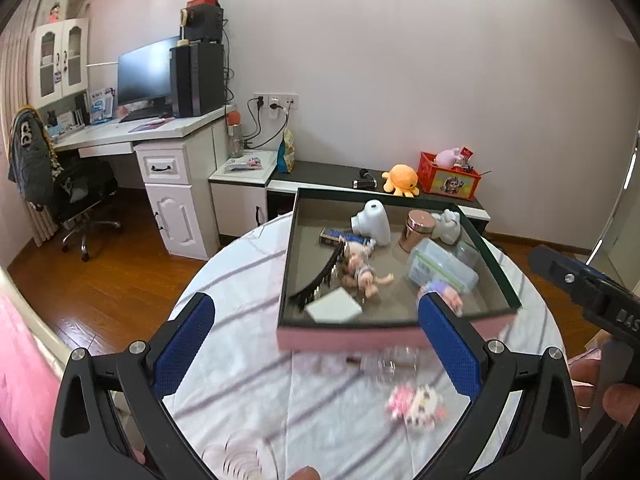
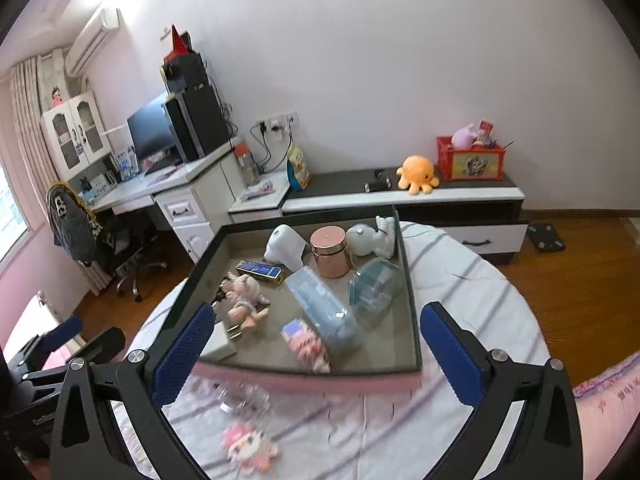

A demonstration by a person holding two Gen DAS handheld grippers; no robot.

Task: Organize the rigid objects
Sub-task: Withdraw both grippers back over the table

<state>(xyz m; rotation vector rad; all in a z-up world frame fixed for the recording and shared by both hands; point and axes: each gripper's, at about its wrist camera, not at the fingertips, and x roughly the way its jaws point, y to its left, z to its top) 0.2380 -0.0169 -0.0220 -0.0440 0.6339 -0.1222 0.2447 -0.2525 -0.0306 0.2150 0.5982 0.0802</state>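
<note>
A shallow pink-sided box (image 1: 352, 338) (image 2: 320, 382) sits on a round table with a striped white cloth (image 1: 248, 360) (image 2: 472, 304). It holds a baby doll (image 1: 366, 270) (image 2: 244, 300), a rose-gold jar (image 1: 416, 230) (image 2: 330, 252), clear plastic cases (image 1: 440, 266) (image 2: 324, 312), a white block (image 1: 334, 306) and a black comb (image 1: 320, 276). On the cloth before the box lie a pink cat figure (image 1: 416, 400) (image 2: 248, 446) and a small clear item (image 1: 390, 364) (image 2: 244, 398). My left gripper (image 1: 316, 356) and right gripper (image 2: 316, 356) are both open and empty above the cloth.
A white desk with monitor (image 1: 148, 76) and computer tower stands at the back left, with an office chair (image 1: 76, 200). A low cabinet (image 2: 400, 196) along the wall carries an orange octopus plush (image 1: 400, 180) and a red crate (image 2: 470, 158). A clear glass (image 1: 240, 456) stands near me.
</note>
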